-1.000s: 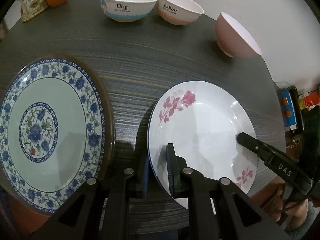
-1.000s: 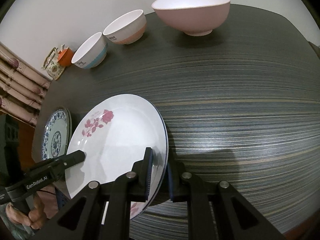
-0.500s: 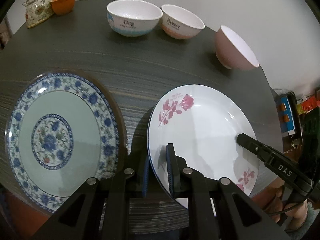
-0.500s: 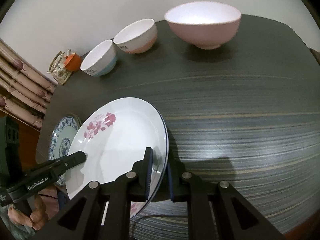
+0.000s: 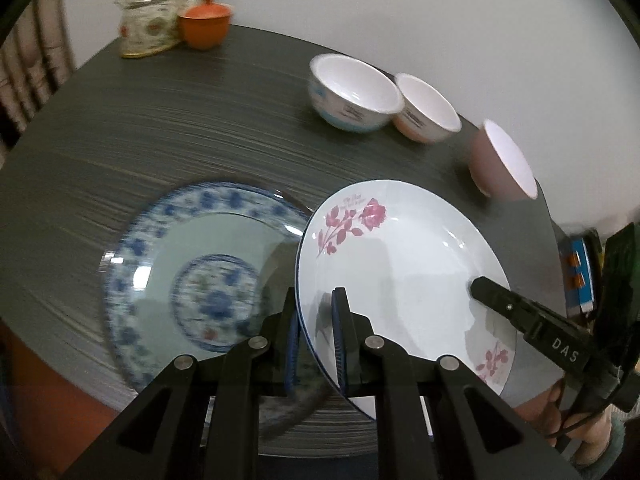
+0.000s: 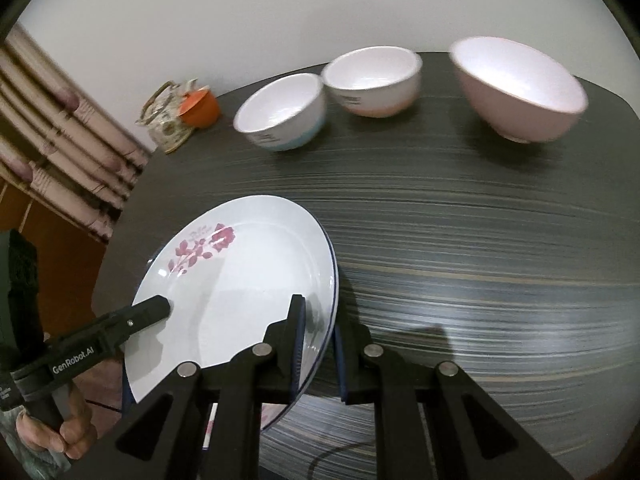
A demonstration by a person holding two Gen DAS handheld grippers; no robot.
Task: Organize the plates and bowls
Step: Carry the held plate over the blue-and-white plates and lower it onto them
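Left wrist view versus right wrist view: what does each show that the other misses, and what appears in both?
Only the left wrist view shows the blue floral plate lying on the table, partly covered by the white rose plate.

Only the right wrist view shows the striped curtain at the left edge.

Both show the rose plate pinched at opposite rims by the left gripper and right gripper, the blue-banded bowl, the orange-banded bowl, the pink bowl, the teapot and the orange cup.
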